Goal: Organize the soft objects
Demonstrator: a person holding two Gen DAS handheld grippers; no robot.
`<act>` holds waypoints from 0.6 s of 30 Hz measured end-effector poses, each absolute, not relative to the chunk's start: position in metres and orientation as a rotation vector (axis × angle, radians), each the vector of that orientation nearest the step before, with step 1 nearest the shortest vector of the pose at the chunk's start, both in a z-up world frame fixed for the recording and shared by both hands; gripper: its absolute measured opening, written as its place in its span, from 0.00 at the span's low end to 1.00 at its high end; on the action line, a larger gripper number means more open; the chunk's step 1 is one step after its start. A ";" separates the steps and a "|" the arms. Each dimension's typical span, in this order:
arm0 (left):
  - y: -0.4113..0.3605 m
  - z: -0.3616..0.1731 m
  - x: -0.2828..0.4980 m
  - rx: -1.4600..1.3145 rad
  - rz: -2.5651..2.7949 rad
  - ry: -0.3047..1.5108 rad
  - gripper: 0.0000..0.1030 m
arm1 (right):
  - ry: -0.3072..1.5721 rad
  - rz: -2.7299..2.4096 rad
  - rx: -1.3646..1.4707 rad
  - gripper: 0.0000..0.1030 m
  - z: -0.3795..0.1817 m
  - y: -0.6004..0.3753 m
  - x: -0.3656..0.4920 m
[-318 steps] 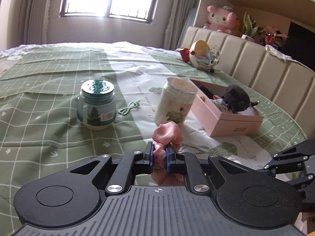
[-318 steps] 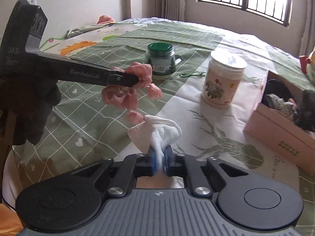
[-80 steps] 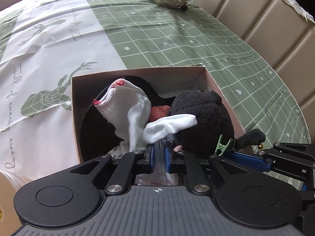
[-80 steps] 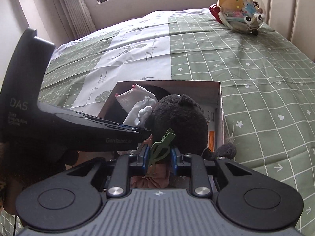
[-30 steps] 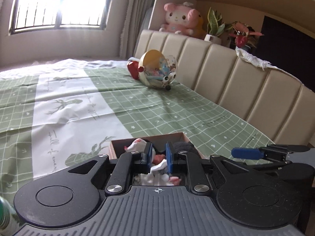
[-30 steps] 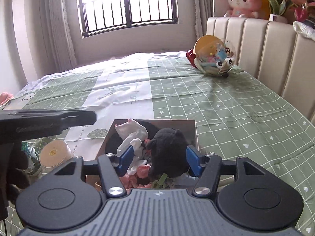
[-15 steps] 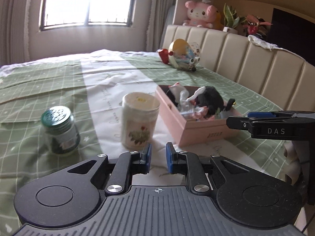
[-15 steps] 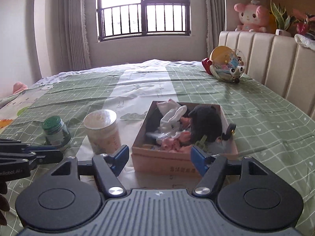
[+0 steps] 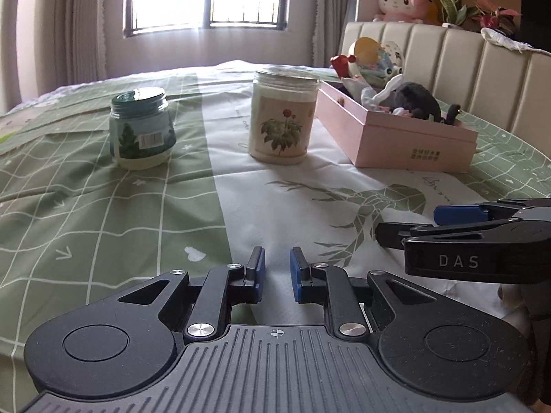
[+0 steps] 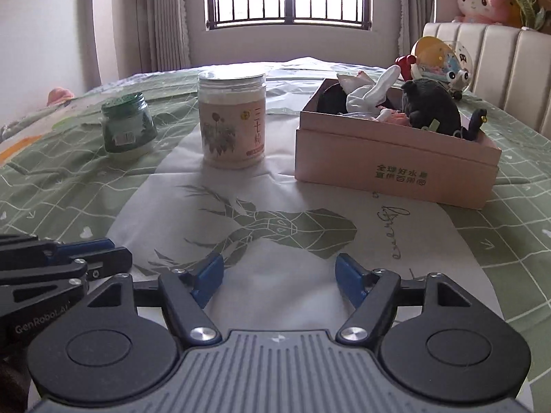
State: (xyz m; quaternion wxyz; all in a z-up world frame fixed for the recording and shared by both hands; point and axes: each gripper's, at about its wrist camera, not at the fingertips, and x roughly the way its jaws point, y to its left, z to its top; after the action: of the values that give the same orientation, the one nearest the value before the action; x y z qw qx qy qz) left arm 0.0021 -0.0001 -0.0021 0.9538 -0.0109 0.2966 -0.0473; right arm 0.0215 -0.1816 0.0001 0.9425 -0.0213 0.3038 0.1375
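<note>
A pink box [image 10: 392,158] stands on the bed at the right and holds a black plush toy [image 10: 432,106], a white sock [image 10: 366,93] and pink soft items [image 10: 394,118]. It also shows in the left wrist view [image 9: 406,137] with the black plush [image 9: 415,98]. My left gripper [image 9: 277,275] is low over the bedspread near the front, jaws slightly apart and empty. My right gripper [image 10: 279,277] is wide open and empty, well short of the box. Each gripper shows at the edge of the other's view.
A white floral jar [image 10: 232,120] and a green-lidded glass jar [image 10: 127,127] stand left of the box. A round toy [image 10: 440,62] lies behind the box. The padded headboard [image 9: 465,65] is at the right, with a pink plush [image 9: 399,0] above it.
Both grippers have pulled back from the box and dropped lower toward the front of the bed. The soft items stay in the box.
</note>
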 end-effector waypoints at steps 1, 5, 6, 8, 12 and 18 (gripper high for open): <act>0.000 -0.002 0.003 -0.032 -0.093 0.600 0.17 | 0.620 0.277 -0.048 0.77 -0.001 -0.182 0.021; 0.002 -0.004 0.009 -0.105 -0.102 0.603 0.17 | 0.621 0.269 -0.114 0.82 -0.001 -0.172 0.021; 0.001 -0.004 0.010 -0.111 -0.107 0.606 0.17 | 0.620 0.262 -0.122 0.83 -0.002 -0.170 0.020; 0.000 -0.004 0.011 -0.102 -0.106 0.606 0.17 | 0.617 0.237 -0.120 0.83 -0.002 -0.170 0.020; -0.012 -0.004 0.007 -0.017 -0.089 0.592 0.17 | 0.617 0.227 -0.093 0.84 -0.002 -0.175 0.021; -0.012 -0.004 0.008 -0.017 -0.087 0.598 0.17 | 0.614 0.230 -0.072 0.84 -0.002 -0.178 0.021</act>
State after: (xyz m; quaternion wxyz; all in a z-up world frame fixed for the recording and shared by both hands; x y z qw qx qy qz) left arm 0.0075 -0.0119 -0.0037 0.9546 -0.0086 0.2947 -0.0428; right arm 0.0207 -0.1775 -0.0023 0.9460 -0.0353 0.3017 0.1131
